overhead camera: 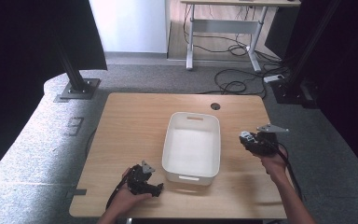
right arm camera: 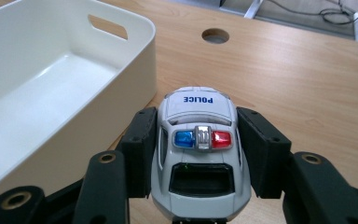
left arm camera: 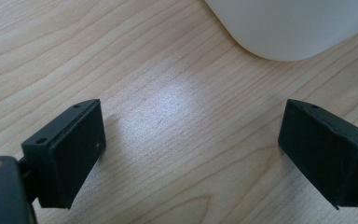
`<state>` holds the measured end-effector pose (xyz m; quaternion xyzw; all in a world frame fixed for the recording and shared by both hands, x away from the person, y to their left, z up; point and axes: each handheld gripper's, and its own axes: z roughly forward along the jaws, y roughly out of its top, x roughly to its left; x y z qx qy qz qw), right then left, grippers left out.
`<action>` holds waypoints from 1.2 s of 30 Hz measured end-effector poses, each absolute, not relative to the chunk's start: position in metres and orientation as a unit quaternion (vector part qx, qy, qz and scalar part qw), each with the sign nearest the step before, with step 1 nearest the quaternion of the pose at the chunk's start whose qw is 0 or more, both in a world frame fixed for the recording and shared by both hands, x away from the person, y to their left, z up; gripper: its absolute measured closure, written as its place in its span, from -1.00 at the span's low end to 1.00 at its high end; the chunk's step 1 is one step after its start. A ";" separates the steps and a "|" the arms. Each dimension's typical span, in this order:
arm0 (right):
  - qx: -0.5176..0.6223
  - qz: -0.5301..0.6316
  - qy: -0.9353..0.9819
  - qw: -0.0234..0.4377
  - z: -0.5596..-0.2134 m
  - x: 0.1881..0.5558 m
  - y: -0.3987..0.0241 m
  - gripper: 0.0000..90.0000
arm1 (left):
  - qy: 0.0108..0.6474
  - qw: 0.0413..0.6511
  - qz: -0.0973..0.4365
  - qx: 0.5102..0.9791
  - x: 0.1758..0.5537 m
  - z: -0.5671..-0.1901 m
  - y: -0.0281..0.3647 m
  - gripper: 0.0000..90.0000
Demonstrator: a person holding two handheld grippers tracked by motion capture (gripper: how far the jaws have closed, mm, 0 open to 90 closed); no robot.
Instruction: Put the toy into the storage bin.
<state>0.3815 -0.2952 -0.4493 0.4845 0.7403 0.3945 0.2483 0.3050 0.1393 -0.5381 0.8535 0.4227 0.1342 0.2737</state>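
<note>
A white toy police car (right arm camera: 199, 149) with blue and red roof lights sits between the black jaws of my right gripper (right arm camera: 193, 140), which is shut on its sides. In the high view the right gripper (overhead camera: 251, 140) holds the car (overhead camera: 246, 136) just right of the white bin (overhead camera: 192, 172), above the table. The bin (right arm camera: 140, 60) is empty and its wall stands close to the car's left. My left gripper (overhead camera: 157, 188) rests low near the table's front edge, left of the bin. Its jaws stand wide apart over bare wood, so the left gripper (left arm camera: 191, 149) is open.
The wooden table (overhead camera: 130, 126) has a round cable hole (overhead camera: 215, 106) at its back, behind the bin. Bare wood lies left of the bin. Beyond the table are grey floor, loose cables (overhead camera: 235, 86) and a desk frame (overhead camera: 223, 28).
</note>
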 end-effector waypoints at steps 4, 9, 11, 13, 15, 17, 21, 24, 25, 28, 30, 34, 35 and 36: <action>0.479 0.399 0.742 0.248 -0.447 0.380 -0.288 0.12 | 0.423 0.274 0.135 0.853 0.305 -0.538 0.139 -0.83; 0.472 0.409 0.742 0.244 -0.444 0.379 -0.281 0.12 | 0.422 0.274 0.135 0.853 0.305 -0.538 0.139 -0.83; 0.471 0.409 0.742 0.244 -0.443 0.379 -0.279 0.12 | 0.422 0.274 0.135 0.853 0.305 -0.538 0.139 -0.83; 0.469 0.412 0.742 0.243 -0.441 0.379 -0.277 0.12 | 0.422 0.274 0.135 0.854 0.305 -0.538 0.139 -0.84; 0.469 0.415 0.741 0.243 -0.440 0.378 -0.277 0.12 | 0.422 0.274 0.135 0.854 0.305 -0.538 0.139 -0.84; 0.464 0.421 0.740 0.243 -0.436 0.376 -0.272 0.12 | 0.423 0.274 0.135 0.853 0.305 -0.538 0.139 -0.84; 0.457 0.429 0.741 0.242 -0.431 0.374 -0.265 0.12 | 0.423 0.274 0.135 0.853 0.305 -0.538 0.138 -0.84; 0.448 0.436 0.743 0.239 -0.427 0.372 -0.256 0.12 | 0.423 0.274 0.135 0.853 0.305 -0.538 0.138 -0.84; 0.445 0.435 0.745 0.240 -0.426 0.371 -0.253 0.12 | 0.423 0.274 0.135 0.853 0.305 -0.538 0.138 -0.84; 0.435 0.439 0.750 0.237 -0.424 0.370 -0.243 0.12 | 0.422 0.274 0.134 0.854 0.305 -0.538 0.138 -0.84; 0.434 0.438 0.752 0.234 -0.424 0.371 -0.239 0.12 | 0.422 0.274 0.134 0.854 0.305 -0.538 0.138 -0.84; 0.428 0.439 0.756 0.228 -0.424 0.372 -0.227 0.12 | 0.421 0.274 0.133 0.854 0.305 -0.538 0.138 -0.85; 0.428 0.442 0.756 0.225 -0.424 0.373 -0.224 0.12 | 0.421 0.274 0.134 0.854 0.305 -0.538 0.138 -0.85; 0.428 0.442 0.756 0.225 -0.424 0.373 -0.224 0.12 | 0.421 0.274 0.134 0.854 0.305 -0.538 0.138 -0.85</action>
